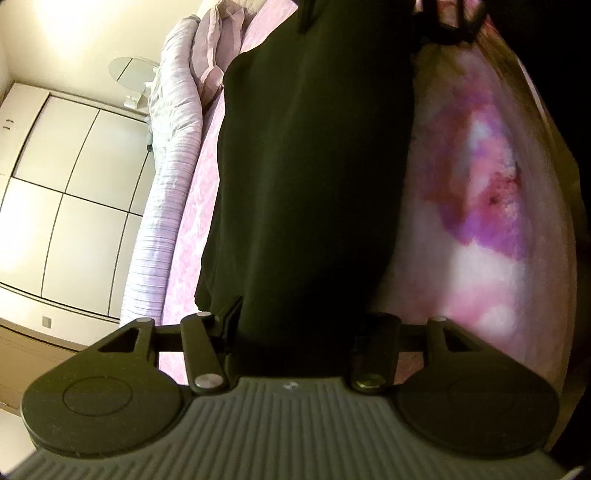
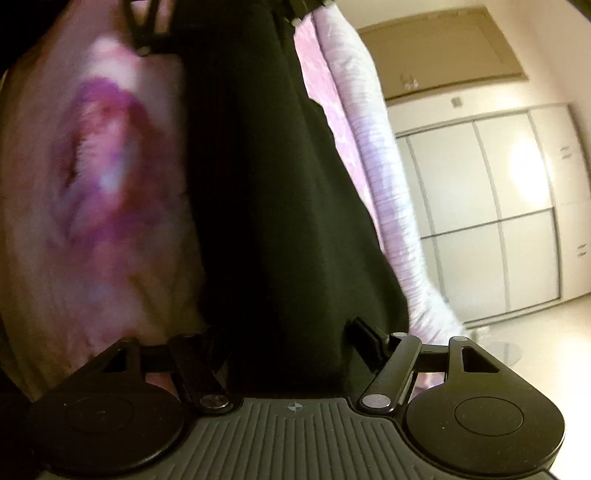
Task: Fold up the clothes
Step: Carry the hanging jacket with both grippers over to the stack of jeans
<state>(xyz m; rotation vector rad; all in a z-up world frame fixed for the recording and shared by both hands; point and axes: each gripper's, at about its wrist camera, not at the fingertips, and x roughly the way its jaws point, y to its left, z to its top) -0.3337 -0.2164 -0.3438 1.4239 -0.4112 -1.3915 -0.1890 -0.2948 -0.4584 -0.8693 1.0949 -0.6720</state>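
Observation:
A black garment (image 1: 314, 166) stretches between my two grippers, lifted off the bed. In the left wrist view it runs from my left gripper (image 1: 295, 332) up to the right gripper (image 1: 458, 18) at the top. My left gripper is shut on one end of it; the cloth hides the fingertips. In the right wrist view the same black garment (image 2: 266, 184) runs from my right gripper (image 2: 288, 339), which is shut on its other end, to the left gripper (image 2: 147, 26) at the top. The view is tilted and blurred.
A pink and purple floral blanket (image 1: 487, 192) lies under the garment, also in the right wrist view (image 2: 99, 166). A pink bed sheet (image 1: 195, 229) and a bunched lilac striped quilt (image 1: 173, 147) lie beside it. White wardrobe doors (image 2: 491, 206) stand beyond.

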